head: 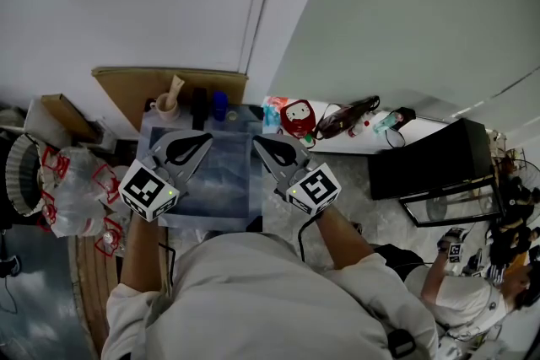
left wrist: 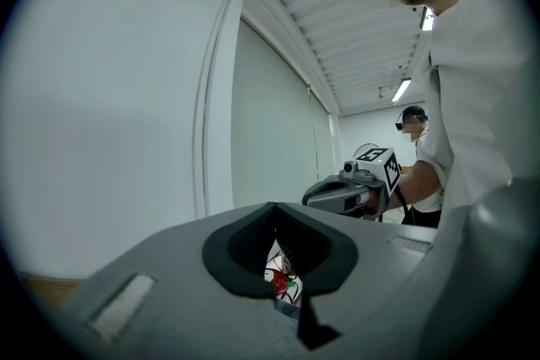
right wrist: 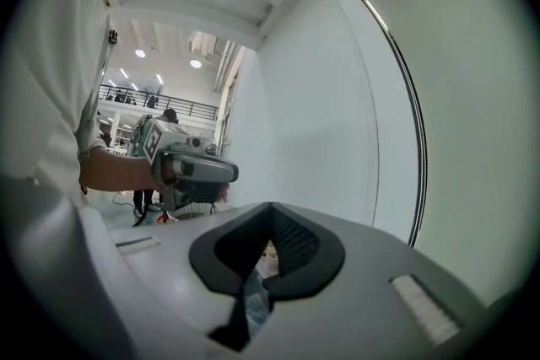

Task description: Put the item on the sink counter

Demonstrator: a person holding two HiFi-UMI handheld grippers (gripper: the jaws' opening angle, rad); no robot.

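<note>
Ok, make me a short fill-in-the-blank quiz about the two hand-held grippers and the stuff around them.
1. The left hand-held gripper and the right hand-held gripper both have their jaws ____.
2. The red figure lies nearer the ____ hand-held gripper.
3. The plastic bag with red print lies at the person's ____ side.
Missing words: shut; right; left.

**Head view:** your camera looks steeply down from above your shoulders. It takes in the left gripper (head: 201,141), the right gripper (head: 261,142) and the grey surface (head: 221,181) below them.

**Left gripper view:** the lens sits close behind its own jaws and faces level toward the white wall (left wrist: 110,122).

**Right gripper view:** the same arrangement, mirrored.

Each gripper view catches the other gripper at its side, and all three views share the wall.
</note>
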